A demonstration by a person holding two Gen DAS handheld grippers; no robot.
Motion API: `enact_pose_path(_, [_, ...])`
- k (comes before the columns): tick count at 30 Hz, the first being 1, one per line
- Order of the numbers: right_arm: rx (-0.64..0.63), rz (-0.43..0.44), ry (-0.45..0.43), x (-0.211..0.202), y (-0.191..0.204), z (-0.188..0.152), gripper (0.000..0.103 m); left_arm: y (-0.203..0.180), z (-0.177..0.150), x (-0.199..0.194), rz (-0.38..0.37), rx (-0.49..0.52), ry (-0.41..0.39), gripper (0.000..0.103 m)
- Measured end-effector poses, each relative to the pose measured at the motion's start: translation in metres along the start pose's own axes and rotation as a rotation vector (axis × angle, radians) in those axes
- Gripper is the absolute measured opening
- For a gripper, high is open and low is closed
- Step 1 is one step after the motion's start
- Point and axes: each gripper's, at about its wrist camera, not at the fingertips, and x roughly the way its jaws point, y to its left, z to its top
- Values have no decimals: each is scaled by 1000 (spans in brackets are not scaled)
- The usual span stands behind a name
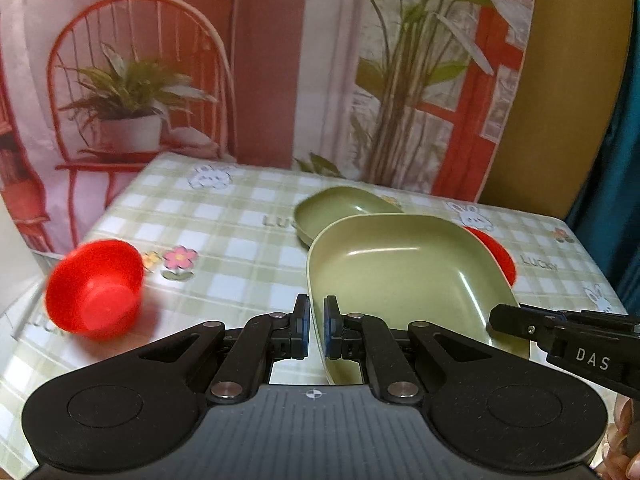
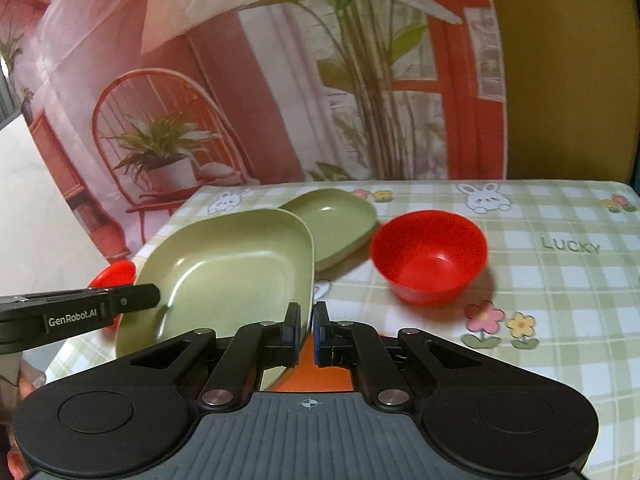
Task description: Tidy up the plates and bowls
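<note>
A large green square plate (image 1: 404, 276) is held up above the table, tilted, by both grippers. My left gripper (image 1: 316, 328) is shut on its left rim. My right gripper (image 2: 306, 330) is shut on its right rim; the plate shows in the right wrist view (image 2: 224, 272). A second green plate (image 1: 340, 208) lies on the table behind it, also seen in the right wrist view (image 2: 336, 220). One red bowl (image 1: 96, 288) stands at the left. Another red bowl (image 2: 430, 254) stands right of the plates, partly hidden behind the held plate in the left wrist view (image 1: 498, 258).
The table (image 2: 560, 288) has a green checked cloth with rabbits, flowers and "LUCKY" print. A printed backdrop with a chair and plants hangs behind it. An orange surface (image 2: 316, 376) shows under my right gripper. A white panel (image 2: 36, 216) stands at the left.
</note>
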Motion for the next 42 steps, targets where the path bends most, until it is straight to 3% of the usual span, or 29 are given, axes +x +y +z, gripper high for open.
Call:
enact_pose_path(15, [40,-37,33,-24,-35,-32,8,-26,-17,13,-108,7,53,8])
enact_pose_path(26, [67,-61,66,-14,-49,-47,6,-41,-32,19,-88,50,84,8])
enact_pose_path(42, [-7,-124,83,1,-45,-55,6,-41,-49,25,-87,-4,93,8])
